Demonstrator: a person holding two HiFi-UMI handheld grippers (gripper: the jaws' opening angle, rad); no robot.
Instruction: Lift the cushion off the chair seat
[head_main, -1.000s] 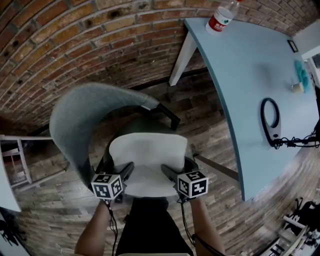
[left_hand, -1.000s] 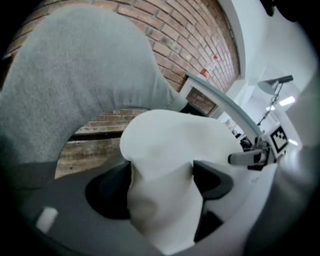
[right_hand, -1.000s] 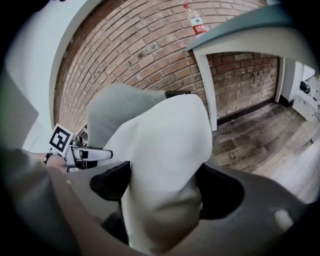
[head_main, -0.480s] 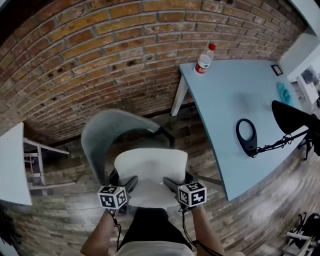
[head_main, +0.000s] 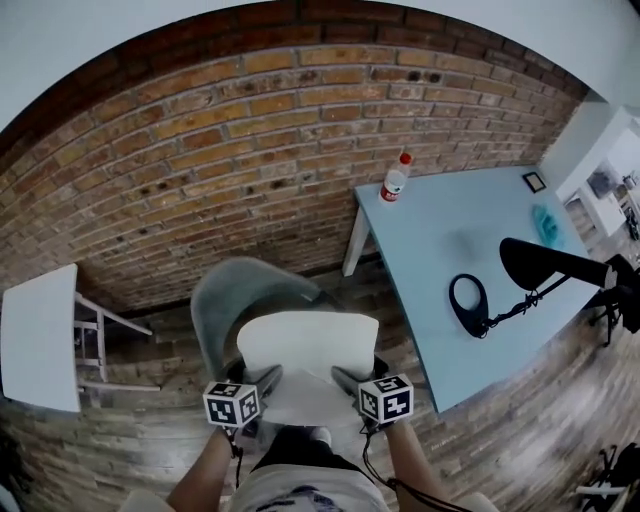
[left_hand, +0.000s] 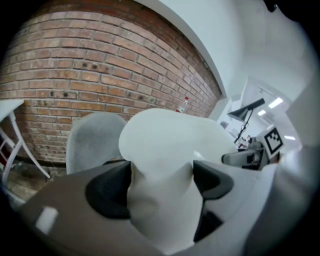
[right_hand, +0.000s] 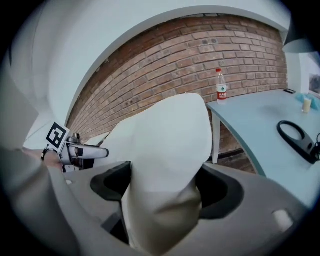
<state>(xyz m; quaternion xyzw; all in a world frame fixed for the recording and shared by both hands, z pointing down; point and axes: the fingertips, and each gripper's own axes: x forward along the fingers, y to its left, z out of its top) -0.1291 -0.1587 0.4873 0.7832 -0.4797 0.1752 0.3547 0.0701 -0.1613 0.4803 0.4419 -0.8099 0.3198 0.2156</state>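
A white cushion (head_main: 308, 350) hangs in the air above the grey chair (head_main: 232, 302), held level by both grippers at its near corners. My left gripper (head_main: 262, 384) is shut on the cushion's left near corner, and the pinched white fabric (left_hand: 162, 187) fills the space between its dark pads. My right gripper (head_main: 348, 381) is shut on the right near corner, where the cushion (right_hand: 165, 165) bulges between its pads. The cushion hides the chair seat in the head view.
A light blue table (head_main: 455, 250) stands to the right with a water bottle (head_main: 395, 178), a black ring (head_main: 468, 304) and a black desk lamp (head_main: 545, 265). A brick wall (head_main: 220, 150) runs behind the chair. A white table (head_main: 40, 335) stands at the left.
Both grippers have risen together with the cushion, which has come up off the chair seat. The chair now looks smaller and farther below.
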